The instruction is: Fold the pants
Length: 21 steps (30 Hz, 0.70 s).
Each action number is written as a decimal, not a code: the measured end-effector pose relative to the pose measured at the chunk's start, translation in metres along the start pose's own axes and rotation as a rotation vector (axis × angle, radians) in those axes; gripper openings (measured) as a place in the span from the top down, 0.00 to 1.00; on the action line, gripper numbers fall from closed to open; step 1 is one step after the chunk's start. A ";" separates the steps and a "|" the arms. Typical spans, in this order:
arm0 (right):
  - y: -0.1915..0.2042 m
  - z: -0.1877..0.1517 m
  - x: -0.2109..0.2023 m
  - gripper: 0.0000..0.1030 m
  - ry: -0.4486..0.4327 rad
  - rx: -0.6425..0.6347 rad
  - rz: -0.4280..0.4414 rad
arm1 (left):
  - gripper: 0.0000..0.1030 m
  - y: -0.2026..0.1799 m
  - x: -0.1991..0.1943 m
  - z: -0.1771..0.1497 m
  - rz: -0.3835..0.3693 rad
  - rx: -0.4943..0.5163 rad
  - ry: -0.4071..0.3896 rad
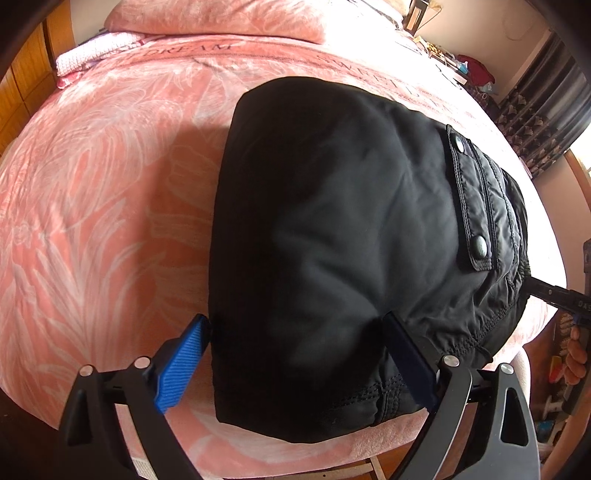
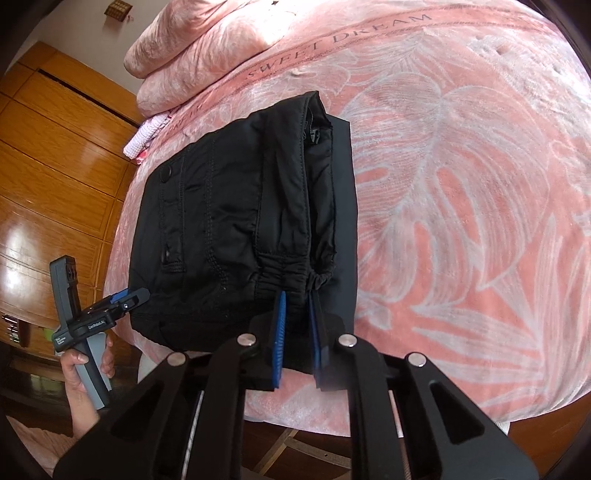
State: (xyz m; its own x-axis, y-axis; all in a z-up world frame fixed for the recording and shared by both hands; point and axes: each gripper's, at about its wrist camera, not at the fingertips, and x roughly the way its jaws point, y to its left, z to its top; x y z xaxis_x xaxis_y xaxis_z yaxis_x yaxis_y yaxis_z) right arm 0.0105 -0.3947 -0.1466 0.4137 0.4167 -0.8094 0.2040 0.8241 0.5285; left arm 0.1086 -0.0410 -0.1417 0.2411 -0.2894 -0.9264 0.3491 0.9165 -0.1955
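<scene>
The black pants (image 1: 332,240) lie folded into a compact stack on the pink bed, near its edge. A snap-button pocket flap (image 1: 469,199) faces up. My left gripper (image 1: 295,325) is open, its blue pads either side of the stack's near edge. In the right wrist view the pants (image 2: 240,221) show stacked layers and an elastic waistband (image 2: 291,273). My right gripper (image 2: 297,299) is nearly shut, pinching that waistband edge between its blue pads. The left gripper (image 2: 127,301) shows at the stack's left corner, held by a hand.
A pink leaf-patterned blanket (image 1: 92,203) covers the bed. A pink pillow (image 1: 221,18) and a folded pink-white cloth (image 1: 88,55) lie at the head. Wooden wardrobe doors (image 2: 48,166) stand beside the bed. Clutter and a dark curtain (image 1: 535,122) are at the far right.
</scene>
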 end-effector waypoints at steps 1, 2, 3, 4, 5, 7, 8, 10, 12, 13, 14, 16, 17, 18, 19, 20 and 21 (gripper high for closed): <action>0.003 0.000 -0.001 0.89 -0.002 -0.012 -0.007 | 0.08 0.000 -0.001 0.000 -0.001 0.001 0.000; 0.006 -0.001 -0.003 0.87 -0.008 -0.029 -0.021 | 0.08 0.001 -0.002 0.000 0.000 0.007 -0.001; 0.008 -0.002 -0.005 0.86 -0.012 -0.043 -0.027 | 0.08 0.001 -0.005 0.000 0.003 0.019 -0.004; 0.011 -0.002 -0.008 0.83 -0.015 -0.054 -0.030 | 0.09 0.001 -0.009 0.001 0.009 0.033 -0.007; 0.012 -0.002 -0.012 0.77 -0.023 -0.064 -0.036 | 0.09 0.002 -0.013 0.001 0.016 0.045 -0.012; 0.010 -0.002 -0.021 0.62 -0.044 -0.064 -0.026 | 0.09 0.007 -0.022 0.003 0.012 0.059 -0.023; 0.007 -0.001 -0.025 0.60 -0.052 -0.056 -0.009 | 0.09 0.011 -0.025 0.006 -0.006 0.056 -0.026; 0.001 0.002 -0.030 0.55 -0.064 -0.028 0.047 | 0.09 0.025 -0.029 0.012 -0.077 0.028 -0.027; -0.008 0.006 -0.031 0.45 -0.073 -0.004 0.103 | 0.09 0.041 -0.027 0.020 -0.166 0.001 -0.027; -0.013 0.009 -0.029 0.45 -0.073 0.004 0.132 | 0.09 0.047 -0.024 0.024 -0.199 -0.005 -0.029; -0.018 0.012 -0.027 0.45 -0.071 0.018 0.156 | 0.09 0.054 -0.019 0.028 -0.224 -0.012 -0.022; -0.028 0.017 -0.018 0.45 -0.055 0.043 0.206 | 0.09 0.061 -0.008 0.034 -0.271 -0.011 -0.005; -0.031 0.018 -0.014 0.45 -0.045 0.053 0.223 | 0.09 0.064 -0.003 0.037 -0.293 -0.008 0.004; -0.034 0.020 -0.009 0.45 -0.030 0.053 0.244 | 0.09 0.066 0.002 0.038 -0.310 -0.005 0.014; -0.036 0.020 -0.005 0.45 -0.023 0.054 0.260 | 0.09 0.067 0.008 0.038 -0.341 0.002 0.026; -0.038 0.021 -0.001 0.45 -0.018 0.060 0.267 | 0.09 0.066 0.012 0.040 -0.382 0.007 0.041; -0.040 0.021 0.002 0.45 -0.011 0.063 0.278 | 0.09 0.067 0.017 0.041 -0.417 0.002 0.054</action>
State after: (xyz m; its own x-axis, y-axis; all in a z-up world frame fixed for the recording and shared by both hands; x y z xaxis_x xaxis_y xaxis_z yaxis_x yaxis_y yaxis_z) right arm 0.0222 -0.4349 -0.1644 0.4710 0.6186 -0.6289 0.1360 0.6535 0.7446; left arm 0.1733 0.0036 -0.1573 0.0312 -0.6202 -0.7838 0.4087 0.7235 -0.5563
